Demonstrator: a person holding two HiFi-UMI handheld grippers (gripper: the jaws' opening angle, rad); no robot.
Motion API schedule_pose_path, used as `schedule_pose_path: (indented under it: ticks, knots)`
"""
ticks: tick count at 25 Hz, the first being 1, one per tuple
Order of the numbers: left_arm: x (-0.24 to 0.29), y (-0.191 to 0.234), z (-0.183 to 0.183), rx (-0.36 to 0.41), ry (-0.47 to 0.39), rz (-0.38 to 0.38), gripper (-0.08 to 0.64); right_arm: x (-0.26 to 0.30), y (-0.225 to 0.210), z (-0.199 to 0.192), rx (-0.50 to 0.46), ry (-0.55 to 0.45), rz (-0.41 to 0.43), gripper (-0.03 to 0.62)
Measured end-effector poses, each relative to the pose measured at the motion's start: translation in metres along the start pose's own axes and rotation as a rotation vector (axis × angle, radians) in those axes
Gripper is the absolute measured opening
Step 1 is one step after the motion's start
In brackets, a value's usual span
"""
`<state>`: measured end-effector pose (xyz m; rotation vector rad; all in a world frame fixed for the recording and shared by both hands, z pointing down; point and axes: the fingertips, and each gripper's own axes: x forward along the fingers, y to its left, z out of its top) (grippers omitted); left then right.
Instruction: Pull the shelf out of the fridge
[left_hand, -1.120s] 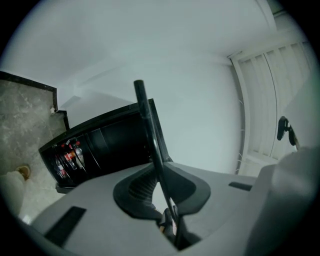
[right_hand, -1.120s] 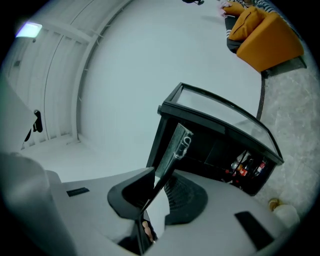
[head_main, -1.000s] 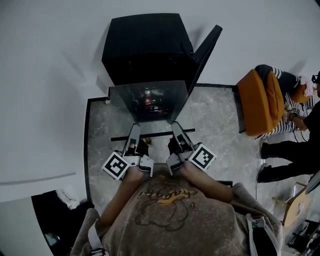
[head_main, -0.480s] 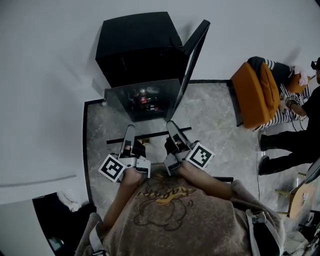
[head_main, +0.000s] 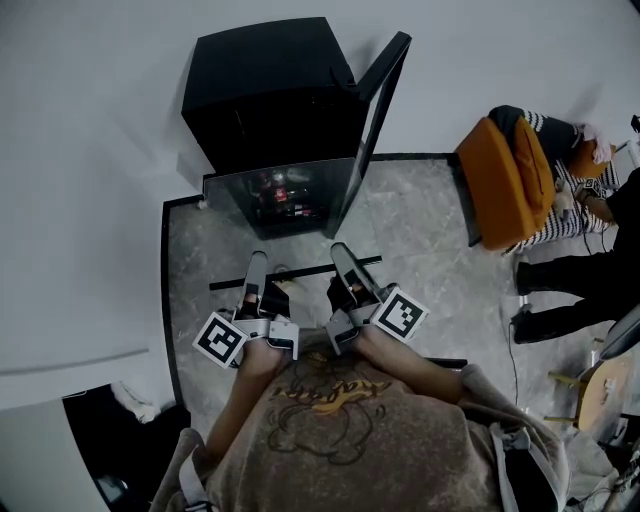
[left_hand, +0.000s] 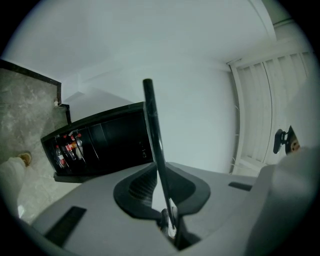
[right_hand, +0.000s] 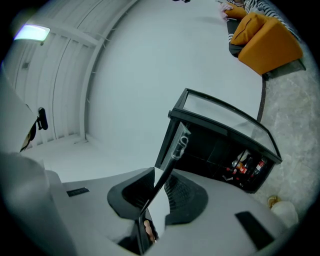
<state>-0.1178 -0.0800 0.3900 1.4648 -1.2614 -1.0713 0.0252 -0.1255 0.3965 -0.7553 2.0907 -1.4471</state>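
Observation:
The black mini fridge (head_main: 265, 90) stands against the white wall, its door (head_main: 378, 105) swung open to the right and bottles (head_main: 280, 190) showing inside. I hold the glass shelf (head_main: 290, 225) flat in front of it by its dark near edge (head_main: 300, 271). My left gripper (head_main: 256, 264) and right gripper (head_main: 343, 254) are each shut on that edge. In the left gripper view the shelf (left_hand: 154, 145) runs up edge-on out of the jaws, with the fridge (left_hand: 105, 145) behind. In the right gripper view the shelf's edge (right_hand: 167, 172) points at the fridge (right_hand: 220, 145).
An orange chair (head_main: 510, 180) stands to the right, with people (head_main: 590, 250) seated or standing beyond it. The marble floor patch (head_main: 420, 230) has a black border. A white cloth (head_main: 135, 400) lies lower left. A wooden chair (head_main: 590, 390) is at the right edge.
Both grippers have drawn back from the fridge with the shelf still clamped. The fridge now sits farther up and to the left in the head view.

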Motion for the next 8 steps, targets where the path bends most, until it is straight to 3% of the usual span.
schedule_pose_path:
  ticks: [8]
  knots:
    - [-0.0035, 0.0103, -0.0013, -0.037, -0.001, 0.016, 0.037, -0.0014, -0.0096, -0.0075, 0.024, 0.012, -0.016, 0.072]
